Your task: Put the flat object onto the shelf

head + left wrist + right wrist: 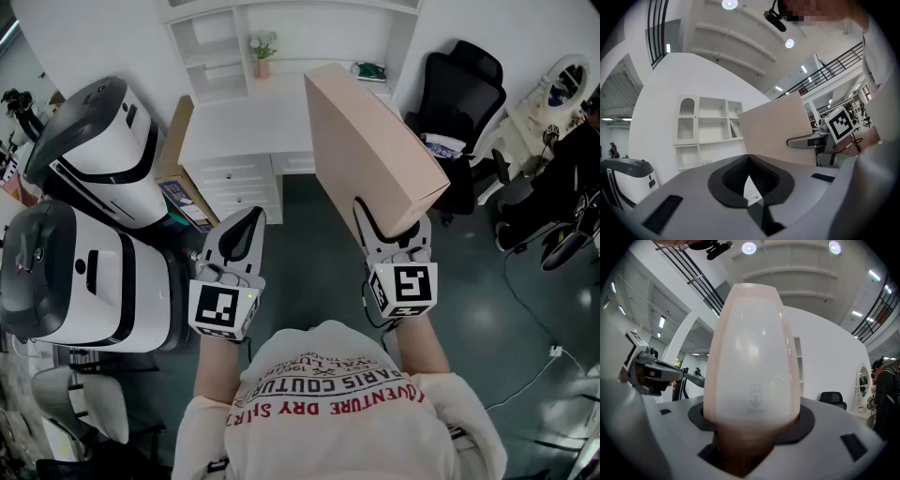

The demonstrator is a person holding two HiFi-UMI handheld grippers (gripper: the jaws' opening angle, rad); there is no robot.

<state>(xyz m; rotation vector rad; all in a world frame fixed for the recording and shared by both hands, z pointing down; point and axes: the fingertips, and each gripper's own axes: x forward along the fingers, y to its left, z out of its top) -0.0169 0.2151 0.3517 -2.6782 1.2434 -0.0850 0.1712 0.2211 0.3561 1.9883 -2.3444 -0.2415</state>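
Observation:
My right gripper (392,225) is shut on a flat pale-pink box (367,142), held up on edge and tilted over the floor in front of the white desk. In the right gripper view the box (752,357) fills the space between the jaws and hides what lies ahead. My left gripper (242,228) is shut with nothing in it, its tips pressed together (749,174). The left gripper view shows the box (777,131) to its right, with the white shelf unit (708,124) behind. In the head view the shelf unit (217,36) rises above the desk.
A white desk (246,120) with drawers (246,187) stands ahead, a small potted plant (262,49) on it. Two large white-and-black machines (94,216) stand at the left. A black office chair (459,94) is at the right, with cables on the floor (548,361).

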